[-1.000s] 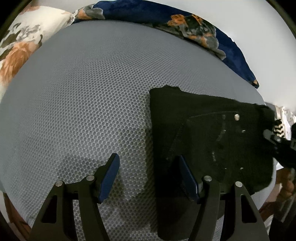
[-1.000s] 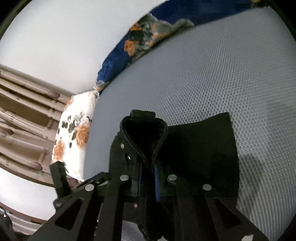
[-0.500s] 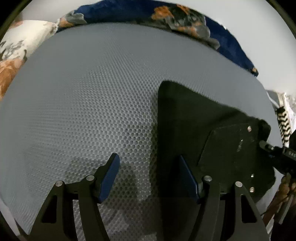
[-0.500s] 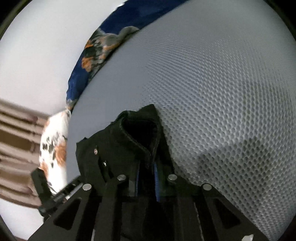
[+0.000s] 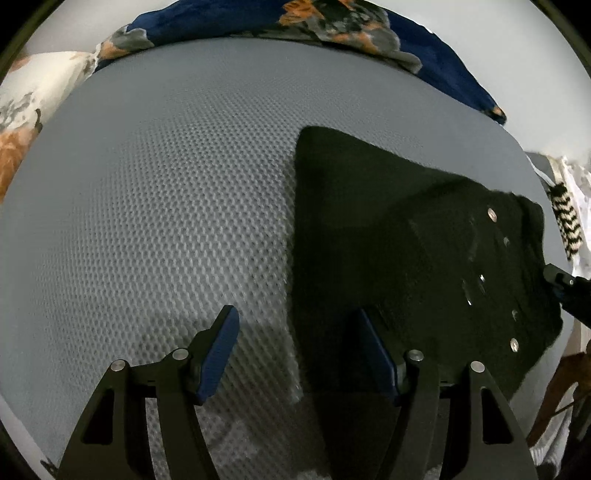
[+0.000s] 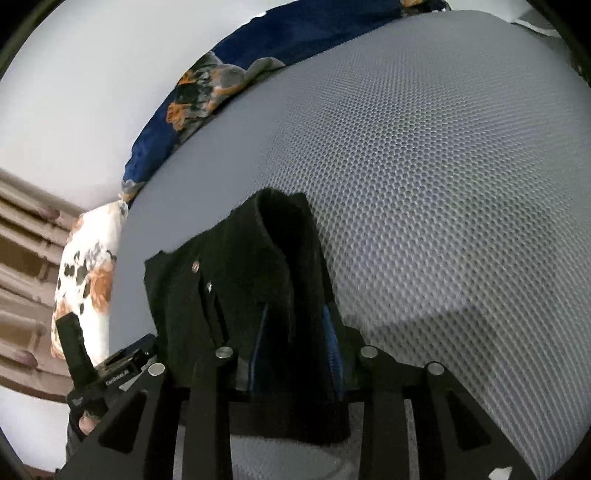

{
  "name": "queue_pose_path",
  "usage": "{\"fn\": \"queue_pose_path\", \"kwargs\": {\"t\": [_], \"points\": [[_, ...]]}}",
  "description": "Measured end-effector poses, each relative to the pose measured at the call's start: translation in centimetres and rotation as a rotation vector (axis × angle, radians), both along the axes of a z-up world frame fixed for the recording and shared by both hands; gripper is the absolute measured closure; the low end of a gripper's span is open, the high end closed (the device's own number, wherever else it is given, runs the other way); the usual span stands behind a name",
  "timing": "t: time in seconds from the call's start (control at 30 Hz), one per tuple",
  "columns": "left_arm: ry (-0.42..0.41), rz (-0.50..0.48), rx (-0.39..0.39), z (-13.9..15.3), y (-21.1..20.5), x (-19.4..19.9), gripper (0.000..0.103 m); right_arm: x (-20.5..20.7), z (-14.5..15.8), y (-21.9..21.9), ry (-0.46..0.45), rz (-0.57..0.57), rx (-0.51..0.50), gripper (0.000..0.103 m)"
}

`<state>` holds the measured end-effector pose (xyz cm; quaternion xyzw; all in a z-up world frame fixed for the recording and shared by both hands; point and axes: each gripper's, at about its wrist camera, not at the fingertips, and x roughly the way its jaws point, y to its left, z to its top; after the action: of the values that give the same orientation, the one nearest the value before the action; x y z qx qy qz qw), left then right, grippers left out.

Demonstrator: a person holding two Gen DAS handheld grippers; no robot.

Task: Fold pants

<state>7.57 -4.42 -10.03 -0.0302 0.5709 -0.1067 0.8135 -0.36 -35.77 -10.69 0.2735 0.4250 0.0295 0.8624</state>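
Left gripper (image 5: pixel 295 354): we see its fingers (image 5: pixel 218 354) spread wide, nothing clamped. One blue pad sits over bare grey mesh bed (image 5: pixel 166 221), the other over the left edge of the black pants (image 5: pixel 388 240).

Right gripper (image 6: pixel 295 332): its fingers (image 6: pixel 334 347) are opening, with a bunched fold of the pants (image 6: pixel 266 266) still between the blue pads; we can't tell whether the pads still press on the cloth.

In the left wrist view the pants lie flat in the right half of the frame, rivets showing near the right edge, where the right gripper's tip (image 5: pixel 565 288) meets them.

Around: navy floral blanket (image 5: pixel 332 26) along the top, white floral pillow (image 5: pixel 33 96) upper left, striped black-and-white item (image 5: pixel 565 221) at the right edge. In the right wrist view, wooden slats (image 6: pixel 22 258) at left; the left gripper (image 6: pixel 92 365) sits lower left beside the pants.
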Motion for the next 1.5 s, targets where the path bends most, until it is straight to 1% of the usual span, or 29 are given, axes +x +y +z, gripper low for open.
{"fn": "queue_pose_path", "kwargs": {"t": [0.1, 0.2, 0.3, 0.37, 0.47, 0.57, 0.6, 0.63, 0.73, 0.9, 1.07, 1.4, 1.5], "points": [[0.005, -0.006, -0.011, 0.1, -0.2, -0.9, 0.036, -1.2, 0.1, 0.7, -0.004, 0.005, -0.029, 0.074], [-0.001, -0.025, -0.003, 0.3, -0.8, -2.0, 0.036, -2.2, 0.1, 1.4, -0.010, 0.011, -0.050, 0.074], [-0.008, -0.036, 0.007, 0.5, -1.3, -2.6, 0.036, -2.9, 0.1, 1.9, -0.016, 0.017, -0.046, 0.074], [-0.014, -0.046, 0.012, 0.6, -1.4, -3.2, 0.036, -3.1, -0.2, 2.1, -0.011, 0.030, -0.025, 0.074], [-0.021, -0.054, 0.015, 0.9, -0.9, -4.3, 0.036, -3.3, -0.3, 2.8, -0.014, 0.045, -0.058, 0.075], [-0.029, -0.063, 0.023, 1.0, -0.9, -5.2, 0.036, -3.4, -0.4, 3.1, -0.007, 0.041, -0.078, 0.078], [-0.033, -0.066, 0.027, 1.1, -1.0, -5.4, 0.036, -3.5, -0.2, 3.2, -0.011, 0.039, -0.096, 0.083], [-0.036, -0.070, 0.029, 1.2, -1.0, -5.7, 0.036, -3.6, -0.1, 3.4, -0.015, 0.037, -0.116, 0.086], [-0.042, -0.076, 0.030, 1.3, -1.2, -6.1, 0.036, -4.2, 0.2, 3.6, -0.035, 0.039, -0.130, 0.088], [-0.045, -0.083, 0.034, 1.1, -1.1, -6.8, 0.036, -4.8, -0.1, 3.5, -0.035, 0.027, -0.121, 0.090], [-0.043, -0.091, 0.045, 0.4, -1.3, -7.2, 0.036, -4.4, -0.9, 3.6, -0.009, 0.026, -0.145, 0.090], [-0.044, -0.085, 0.054, -0.1, -1.8, -7.3, 0.034, -4.3, -1.2, 2.8, -0.003, 0.016, -0.094, 0.088], [-0.045, -0.084, 0.054, -0.1, -2.1, -7.1, 0.034, -4.3, -1.1, 2.8, -0.002, 0.012, -0.096, 0.087]]}}
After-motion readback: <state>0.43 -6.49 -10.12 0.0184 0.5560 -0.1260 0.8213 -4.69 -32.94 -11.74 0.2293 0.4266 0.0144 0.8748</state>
